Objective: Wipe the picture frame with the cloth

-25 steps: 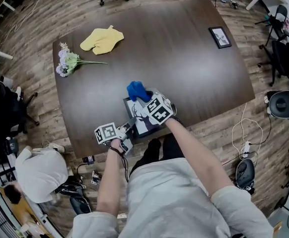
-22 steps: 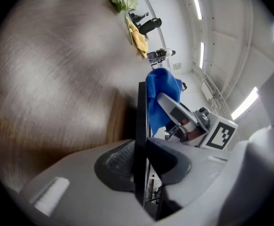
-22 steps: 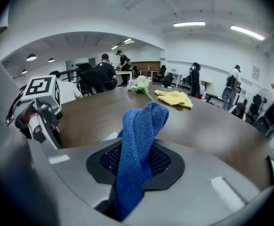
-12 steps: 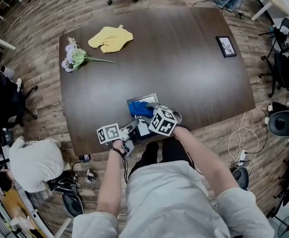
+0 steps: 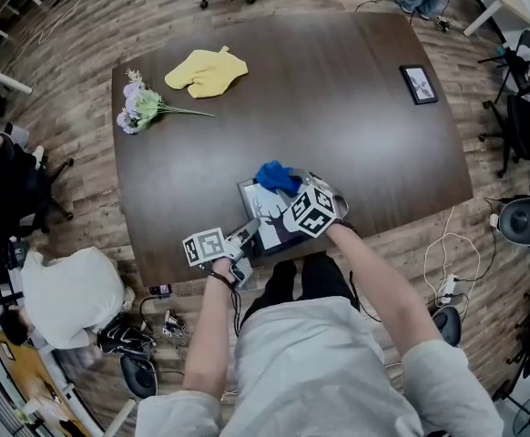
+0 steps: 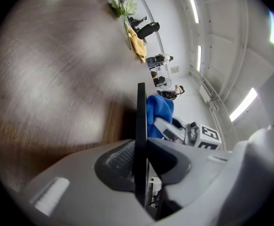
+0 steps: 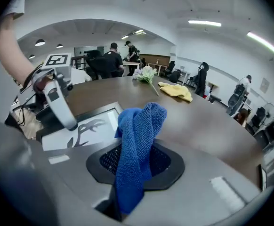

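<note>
A black picture frame (image 5: 263, 224) with a white deer print lies at the table's near edge. My left gripper (image 5: 245, 237) is shut on its near left edge, and the left gripper view shows the frame (image 6: 141, 121) edge-on between the pads. A bunched blue cloth (image 5: 277, 177) is held in my right gripper (image 5: 290, 189), which is shut on it. The cloth (image 7: 138, 140) rests over the frame's far edge, above the print (image 7: 87, 126). The left gripper (image 7: 57, 95) shows at the frame's left side.
A yellow cloth (image 5: 207, 71) and a bunch of flowers (image 5: 142, 107) lie at the table's far left. A small framed picture (image 5: 419, 84) sits at the far right. Office chairs ring the table (image 5: 356, 135). A person (image 5: 65, 294) crouches on the floor at left.
My right gripper drew the blue cloth toward me across the frame, then pushed it back to the frame's far edge. The left gripper kept its hold in place.
</note>
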Motion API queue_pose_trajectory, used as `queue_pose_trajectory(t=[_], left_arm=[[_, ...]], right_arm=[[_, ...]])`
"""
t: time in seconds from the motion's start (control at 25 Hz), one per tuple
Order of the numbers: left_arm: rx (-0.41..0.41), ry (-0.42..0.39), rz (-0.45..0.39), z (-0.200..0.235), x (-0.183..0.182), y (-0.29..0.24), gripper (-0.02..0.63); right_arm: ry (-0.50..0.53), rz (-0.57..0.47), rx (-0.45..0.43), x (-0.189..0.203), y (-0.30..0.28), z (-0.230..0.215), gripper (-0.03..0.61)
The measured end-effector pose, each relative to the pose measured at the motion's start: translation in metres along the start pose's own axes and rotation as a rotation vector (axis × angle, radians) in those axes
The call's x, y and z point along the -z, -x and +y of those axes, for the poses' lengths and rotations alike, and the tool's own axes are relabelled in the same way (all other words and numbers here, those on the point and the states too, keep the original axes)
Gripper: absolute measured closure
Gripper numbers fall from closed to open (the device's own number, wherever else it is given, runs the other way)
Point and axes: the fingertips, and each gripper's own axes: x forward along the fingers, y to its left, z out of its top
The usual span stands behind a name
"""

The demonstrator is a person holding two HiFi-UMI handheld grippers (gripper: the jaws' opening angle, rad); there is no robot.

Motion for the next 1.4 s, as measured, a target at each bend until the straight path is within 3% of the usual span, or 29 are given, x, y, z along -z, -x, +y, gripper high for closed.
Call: queue_pose_trajectory(t=[0.24, 0.44, 0.6, 0.76, 1.0, 1.4], left_arm=[[0.034, -0.014, -0.026, -0.015, -0.003, 0.004, 0.483], [0.079, -0.048, -0.057, -0.037, -0.013, 0.004, 0.483], [0.056, -0.077, -0.054, -0.036, -0.023, 0.005, 0.485], [0.042, -0.06, -0.043, -0.027, -0.019, 0.006, 0.485], [0.053, -0.027, -0.014, -0.018, -0.013, 0.007, 0.485], [0.054, -0.015, 0.104, -0.001, 0.005, -0.004, 0.48]], right_arm=[[0.01, -0.09, 0.031, -0.054, -0.006, -0.006, 0.497], [0.12, -0.12, -0.031, -0.082, -0.003, 0.022, 0.497], [0.117, -0.122, -0.089, -0.075, 0.005, 0.045, 0.497], [0.026, -0.088, -0.118, -0.039, 0.006, 0.052, 0.497], [-0.151, -0.027, -0.05, 0.018, 0.006, 0.022, 0.497], [-0.352, -0.141, -0.092, 0.014, 0.007, 0.013, 0.497]])
